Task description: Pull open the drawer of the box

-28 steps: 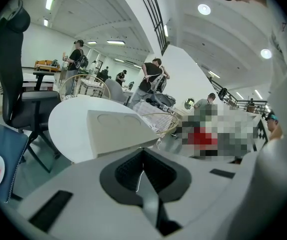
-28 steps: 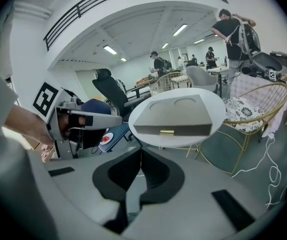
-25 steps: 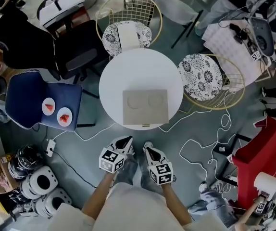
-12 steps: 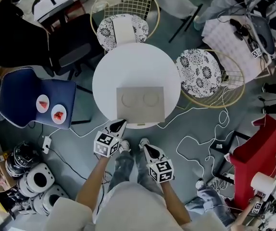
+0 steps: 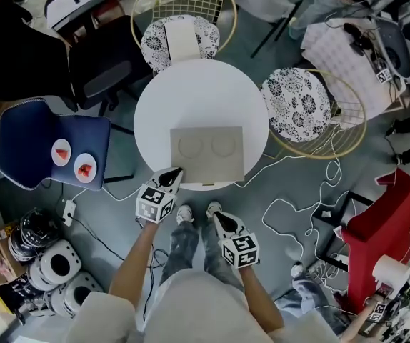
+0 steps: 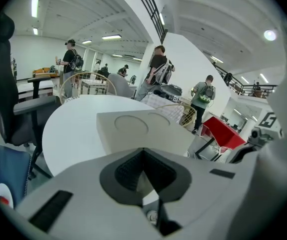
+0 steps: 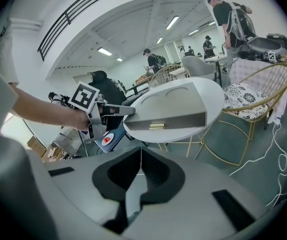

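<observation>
Evidently approaching: my left claw (image 5: 174, 171), jaws together, sits beside the box (image 5: 206, 154); my right claw (image 5: 216, 219), also closed, must open for the handle (image 7: 157, 126) ahead.

On round white tabletop (image 5: 191, 91), near front edge: flat grey box (image 5: 207, 152). Just beside its front-left corner: left tool (image 5: 173, 171).

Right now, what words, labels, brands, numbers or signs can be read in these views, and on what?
None can be read.
The box shows two circles on its top, no print.
The left hand-held gripper and right hand-held gripper carry square marker patterns, not words.
</observation>
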The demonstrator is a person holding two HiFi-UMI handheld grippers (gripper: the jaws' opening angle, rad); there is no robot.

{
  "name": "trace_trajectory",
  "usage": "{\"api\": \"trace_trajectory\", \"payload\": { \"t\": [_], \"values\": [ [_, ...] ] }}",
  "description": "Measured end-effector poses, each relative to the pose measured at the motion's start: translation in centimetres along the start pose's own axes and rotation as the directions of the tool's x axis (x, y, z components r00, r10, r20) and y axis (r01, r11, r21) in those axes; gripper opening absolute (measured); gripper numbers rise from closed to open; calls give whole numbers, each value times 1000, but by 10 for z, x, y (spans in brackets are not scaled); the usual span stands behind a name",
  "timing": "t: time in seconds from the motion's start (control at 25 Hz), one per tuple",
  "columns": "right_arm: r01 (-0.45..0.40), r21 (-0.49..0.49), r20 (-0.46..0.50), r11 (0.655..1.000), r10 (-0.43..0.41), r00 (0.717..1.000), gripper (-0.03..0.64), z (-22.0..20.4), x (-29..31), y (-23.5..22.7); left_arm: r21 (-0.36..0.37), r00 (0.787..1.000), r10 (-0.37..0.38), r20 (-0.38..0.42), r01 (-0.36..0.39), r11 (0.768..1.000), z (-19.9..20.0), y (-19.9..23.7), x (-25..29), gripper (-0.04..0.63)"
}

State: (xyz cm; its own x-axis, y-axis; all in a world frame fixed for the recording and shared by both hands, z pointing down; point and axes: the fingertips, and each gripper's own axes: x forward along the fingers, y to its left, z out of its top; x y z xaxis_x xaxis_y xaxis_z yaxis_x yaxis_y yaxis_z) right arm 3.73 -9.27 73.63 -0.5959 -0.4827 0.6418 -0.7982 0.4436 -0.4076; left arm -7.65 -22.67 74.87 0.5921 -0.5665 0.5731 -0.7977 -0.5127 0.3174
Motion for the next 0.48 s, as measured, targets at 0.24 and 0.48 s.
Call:
{"api": "trace_trajectory", "payload": {
  "t": [0.24,0.48],
  "values": [
    [-18,58,-3,998,18,1000,18,0,16,-2,-1,1000,-14,9,14,1000,0,1,0,12],
    [-187,516,184,836,106,977,60,23,34,-1,18,1000,-26,5,26,999,-1,0,-1,11]
  ]
}}
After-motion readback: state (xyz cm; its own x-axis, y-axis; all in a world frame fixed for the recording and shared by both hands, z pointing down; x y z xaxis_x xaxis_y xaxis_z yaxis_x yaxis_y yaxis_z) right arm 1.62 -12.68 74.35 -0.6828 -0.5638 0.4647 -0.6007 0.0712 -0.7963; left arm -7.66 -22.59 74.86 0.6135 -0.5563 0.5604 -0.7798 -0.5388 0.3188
